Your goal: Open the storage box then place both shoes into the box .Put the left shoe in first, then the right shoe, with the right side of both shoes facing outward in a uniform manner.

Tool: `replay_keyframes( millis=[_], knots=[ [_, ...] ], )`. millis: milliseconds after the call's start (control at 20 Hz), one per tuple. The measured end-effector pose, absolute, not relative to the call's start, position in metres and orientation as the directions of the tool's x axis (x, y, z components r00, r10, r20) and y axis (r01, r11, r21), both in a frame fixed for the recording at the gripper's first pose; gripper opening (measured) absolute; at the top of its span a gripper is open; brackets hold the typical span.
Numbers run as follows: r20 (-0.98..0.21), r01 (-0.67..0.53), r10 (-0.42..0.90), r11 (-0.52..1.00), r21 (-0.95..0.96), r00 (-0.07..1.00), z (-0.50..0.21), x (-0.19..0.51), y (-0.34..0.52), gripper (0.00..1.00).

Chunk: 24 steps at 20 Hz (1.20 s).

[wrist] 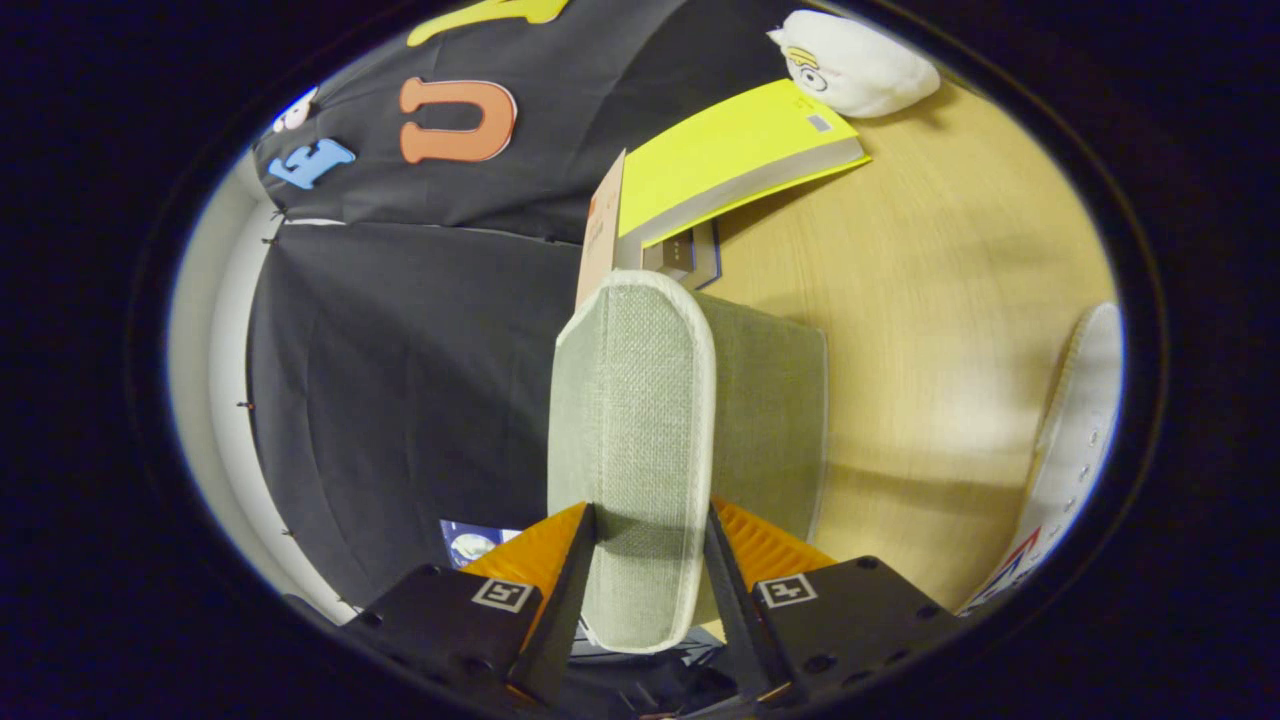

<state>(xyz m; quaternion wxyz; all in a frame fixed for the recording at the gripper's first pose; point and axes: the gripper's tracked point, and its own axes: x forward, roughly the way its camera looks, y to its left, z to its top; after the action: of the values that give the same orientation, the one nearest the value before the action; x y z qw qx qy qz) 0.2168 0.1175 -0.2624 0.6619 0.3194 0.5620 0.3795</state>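
The view is rolled to one side. A grey-green fabric lid (630,440) with pale piping stands between my fingers, and my gripper (648,535) is shut on its near end. The lid is lifted edge-on away from the fabric storage box (770,420), whose grey-green side shows just behind it on the wooden table. A white canvas shoe (1075,450) with metal eyelets and a red-and-blue stripe lies off to the right of the box. The inside of the box is hidden by the lid.
Beyond the box, a yellow book (735,160) rests on other books (690,255) beside a brown card (600,235). A white plush toy (855,62) sits farther back. The wooden table (940,300) spreads between box and shoe. Black cloth wall (400,380) stands on the left.
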Motion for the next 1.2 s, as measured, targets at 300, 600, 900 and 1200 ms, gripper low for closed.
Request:
replay_keyframes(
  millis=[300,600,900,1200],
  knots=[
    [-0.598,-0.132,0.789,0.614,0.778,0.141,-0.248,0.216,0.099,0.35],
    [-0.601,-0.122,0.776,0.626,0.770,0.192,-0.203,0.209,0.103,0.06],
    [-0.579,-0.173,0.778,0.623,0.763,0.244,-0.142,0.207,0.130,0.05],
    [-0.542,-0.178,0.797,0.594,0.785,0.267,-0.090,0.200,0.190,0.05]
  ],
)
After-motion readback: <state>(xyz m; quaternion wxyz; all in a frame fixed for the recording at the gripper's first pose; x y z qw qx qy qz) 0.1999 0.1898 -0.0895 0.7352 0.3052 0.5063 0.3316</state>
